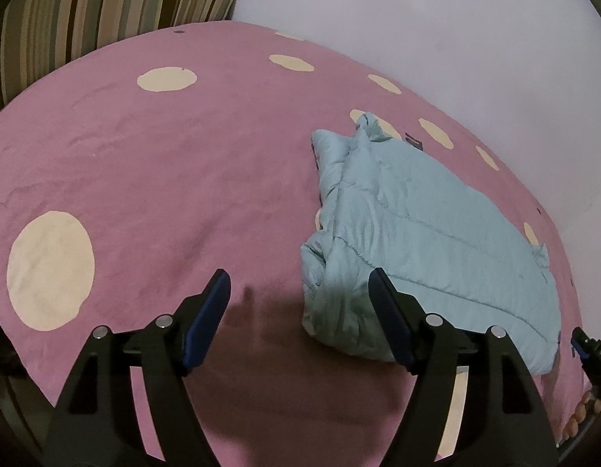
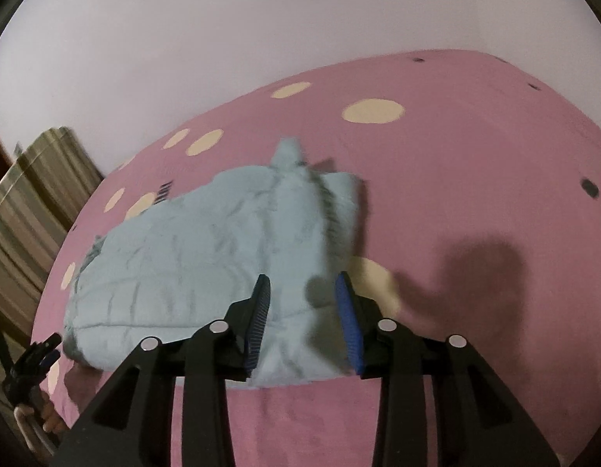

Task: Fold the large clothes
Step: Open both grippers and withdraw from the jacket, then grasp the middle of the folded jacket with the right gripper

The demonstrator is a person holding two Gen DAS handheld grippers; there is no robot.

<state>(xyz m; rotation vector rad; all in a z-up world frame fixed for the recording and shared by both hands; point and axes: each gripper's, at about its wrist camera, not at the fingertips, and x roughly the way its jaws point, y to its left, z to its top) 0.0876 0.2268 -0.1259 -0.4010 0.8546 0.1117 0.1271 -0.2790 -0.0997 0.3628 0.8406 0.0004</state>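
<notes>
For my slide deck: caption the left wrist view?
Open left claw above the pink spotted bedcover, beside a folded light-blue puffer jacket.

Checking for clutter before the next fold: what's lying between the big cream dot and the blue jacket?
Nothing: in the left wrist view, only bare pink bedspread lies between the cream dot and the jacket.

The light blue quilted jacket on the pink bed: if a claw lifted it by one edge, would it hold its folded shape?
Probably not. The jacket looks puffy and soft, with creased edges, so it would likely droop and unfold. Its padded quilting suggests it is light for its bulk. The smooth shell may slip between pads.
</notes>
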